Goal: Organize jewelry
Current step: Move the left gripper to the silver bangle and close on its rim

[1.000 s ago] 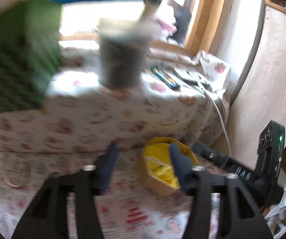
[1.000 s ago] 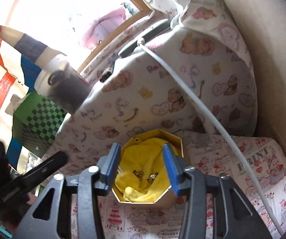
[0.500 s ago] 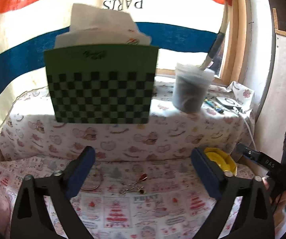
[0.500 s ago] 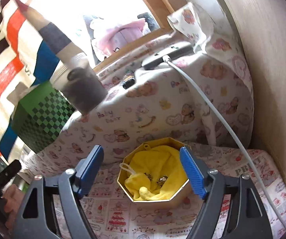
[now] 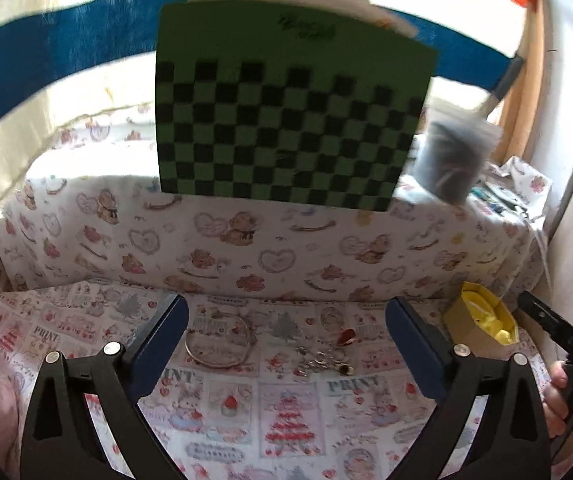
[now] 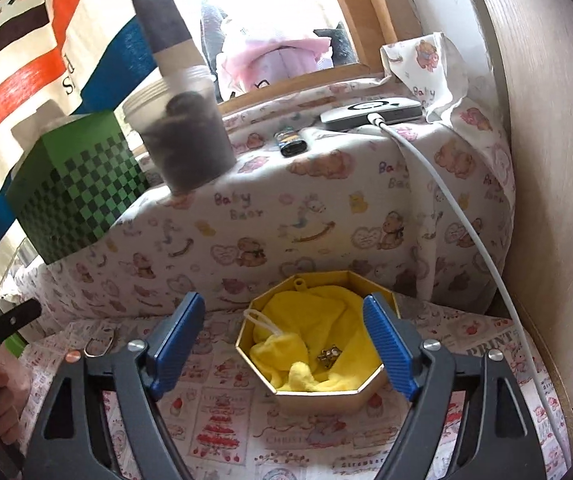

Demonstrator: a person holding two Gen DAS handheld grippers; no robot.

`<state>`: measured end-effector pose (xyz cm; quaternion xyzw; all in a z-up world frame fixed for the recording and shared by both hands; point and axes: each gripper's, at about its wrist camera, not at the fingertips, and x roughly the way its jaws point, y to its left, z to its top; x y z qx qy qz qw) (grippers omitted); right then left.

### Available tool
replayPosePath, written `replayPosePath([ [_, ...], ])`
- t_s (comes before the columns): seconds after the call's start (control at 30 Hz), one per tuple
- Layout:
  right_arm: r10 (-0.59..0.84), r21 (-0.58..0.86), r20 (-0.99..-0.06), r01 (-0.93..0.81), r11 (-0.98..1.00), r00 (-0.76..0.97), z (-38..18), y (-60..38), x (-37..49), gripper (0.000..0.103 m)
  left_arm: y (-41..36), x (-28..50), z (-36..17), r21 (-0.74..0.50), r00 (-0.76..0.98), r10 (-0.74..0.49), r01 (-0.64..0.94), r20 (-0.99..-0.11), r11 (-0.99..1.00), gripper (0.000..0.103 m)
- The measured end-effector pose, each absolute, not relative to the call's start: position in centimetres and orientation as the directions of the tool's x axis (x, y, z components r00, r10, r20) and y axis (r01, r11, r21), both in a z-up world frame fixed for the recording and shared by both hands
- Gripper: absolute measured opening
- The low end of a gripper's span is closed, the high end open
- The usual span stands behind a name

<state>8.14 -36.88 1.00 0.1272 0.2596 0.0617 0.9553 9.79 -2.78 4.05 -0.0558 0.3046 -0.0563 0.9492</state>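
Observation:
A thin bangle (image 5: 218,340), a tangled chain with a red pendant (image 5: 326,354) and a small ring (image 5: 346,369) lie on the printed cloth. My left gripper (image 5: 288,320) hovers just short of them, wide open and empty. At the right sits a gold octagonal box (image 5: 482,324) lined with yellow cloth. In the right wrist view the box (image 6: 318,396) holds a small metal piece (image 6: 328,356) on the yellow cloth. My right gripper (image 6: 284,316) is over it, jaws opening. The box is partly between its fingers, with no pad pressing on it.
A raised ledge draped in bear-print cloth (image 5: 246,248) carries a green checkered box (image 5: 286,120), a cup of dark material (image 5: 454,160), and a flat device (image 6: 370,112) with a white cable (image 6: 446,200) running down. A wooden panel (image 6: 558,160) closes the right side.
The left view has swung left from the gold box to the jewelry on the cloth, and its jaws have widened. The right gripper's jaws have spread apart and it has drawn back from the box.

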Motion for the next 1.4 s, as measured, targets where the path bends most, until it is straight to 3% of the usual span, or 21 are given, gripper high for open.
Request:
replayPosePath([
  [0.2,0.163,0.245,-0.491,-0.044,0.969,0.856,0.5,-36.2,8.4,0.081,-1.4,12.6,2.7,-0.100,0.800,-0.073,0.016,-0.595,0.995,0.098],
  [0.4,0.127,0.191,-0.499,-0.035,0.981,0.857,0.0,-35.4,8.6,0.081,0.5,13.3,0.3,-0.176,0.819,-0.108,0.009,-0.564,0.984,0.098],
  [0.63,0.127,0.189,-0.490,-0.037,0.981,0.862,0.2,-35.2,8.3,0.082,0.9,14.0,-0.6,-0.137,0.818,-0.100,0.025,-0.567,0.990,0.098],
  [0.83,0.126,0.212,-0.514,-0.016,0.977,0.848,-0.4,-35.7,8.8,0.083,1.6,15.8,-2.0,-0.197,0.766,-0.147,0.027,-0.626,0.980,0.097],
  [0.9,0.126,0.214,-0.518,-0.014,0.977,0.846,-0.4,-35.7,8.8,0.083,1.4,16.0,-2.2,-0.202,0.749,-0.164,0.041,-0.642,0.979,0.091],
  [1.0,0.124,0.211,-0.517,-0.014,0.977,0.847,-0.4,-35.6,8.8,0.083,0.9,16.3,-2.9,-0.166,0.719,-0.132,0.024,-0.682,0.986,0.087],
  [1.27,0.123,0.196,-0.528,-0.021,0.980,0.840,-0.5,-35.3,8.9,0.083,-0.5,17.0,-5.2,-0.025,0.602,0.016,-0.060,-0.798,0.998,0.087],
  [1.4,0.113,0.187,-0.533,-0.014,0.982,0.838,-0.6,-35.3,9.0,0.083,-0.7,16.7,-5.5,-0.148,0.563,-0.082,-0.072,-0.822,0.986,0.087],
])
